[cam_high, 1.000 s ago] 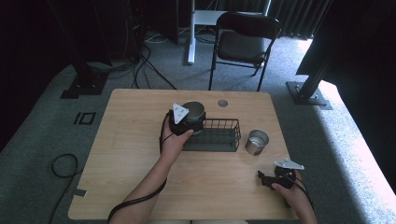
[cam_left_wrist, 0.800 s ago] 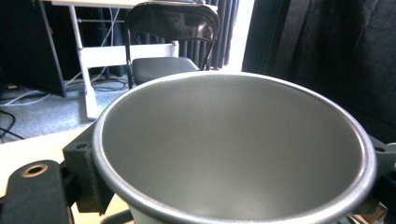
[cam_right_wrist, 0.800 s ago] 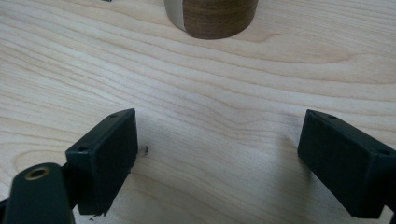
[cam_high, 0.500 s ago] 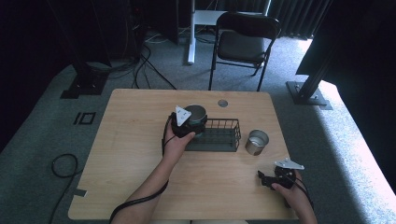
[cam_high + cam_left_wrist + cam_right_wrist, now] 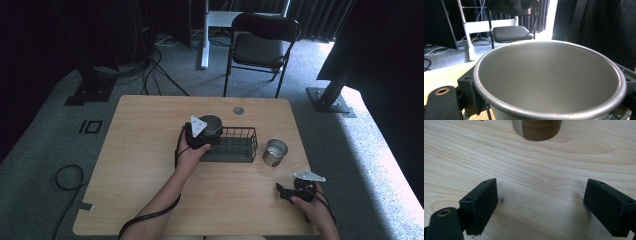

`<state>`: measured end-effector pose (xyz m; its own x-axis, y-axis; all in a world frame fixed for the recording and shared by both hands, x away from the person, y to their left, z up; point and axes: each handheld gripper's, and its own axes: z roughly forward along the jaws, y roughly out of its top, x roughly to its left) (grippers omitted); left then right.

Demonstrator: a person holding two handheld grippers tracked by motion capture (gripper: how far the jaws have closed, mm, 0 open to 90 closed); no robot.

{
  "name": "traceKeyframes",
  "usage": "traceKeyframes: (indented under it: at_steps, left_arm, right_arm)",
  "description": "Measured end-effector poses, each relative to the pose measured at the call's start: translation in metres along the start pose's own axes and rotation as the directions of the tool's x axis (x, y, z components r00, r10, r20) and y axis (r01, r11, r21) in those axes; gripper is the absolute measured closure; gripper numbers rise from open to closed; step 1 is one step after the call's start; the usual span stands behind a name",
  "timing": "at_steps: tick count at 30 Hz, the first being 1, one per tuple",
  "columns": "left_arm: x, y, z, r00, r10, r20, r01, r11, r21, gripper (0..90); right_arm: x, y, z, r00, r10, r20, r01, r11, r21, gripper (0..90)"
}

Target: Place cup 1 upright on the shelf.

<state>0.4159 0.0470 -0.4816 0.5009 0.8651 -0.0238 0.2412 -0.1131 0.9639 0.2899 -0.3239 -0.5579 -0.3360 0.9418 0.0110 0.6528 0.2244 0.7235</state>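
Note:
A steel cup hangs over the left end of a black wire basket, and my left gripper is shut on it. In the left gripper view the cup's open mouth sits between the two jaws of the left gripper. A second steel cup stands on the table just right of the basket. My right gripper rests open near the front right corner, a little in front of that cup. In the right gripper view the right gripper spans bare wood, with the second cup's base ahead.
The wooden table has a round cable hole near its far edge. A black folding chair stands beyond the table. Cables lie on the floor at the left.
My left gripper has carried the cup slightly right and down, closer over the basket's left end. The right gripper has stayed put.

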Motion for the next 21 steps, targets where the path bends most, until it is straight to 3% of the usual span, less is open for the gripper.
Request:
traceKeyframes:
  at_steps: [7, 21]
  left_arm:
    - [-0.001, -0.002, -0.004, 0.9992, 0.025, 0.032, -0.027, 0.9974, 0.067, 8.2]
    - [0.004, 0.001, -0.026, 0.9969, 0.033, 0.071, -0.04, 0.9941, 0.1, 8.2]
  right_arm:
    - [0.0, 0.0, 0.0, 1.0, 0.0, 0.0, 0.0, 1.0, 0.0, 11.8]
    - [0.0, 0.0, 0.0, 1.0, 0.0, 0.0, 0.0, 1.0, 0.0, 11.8]
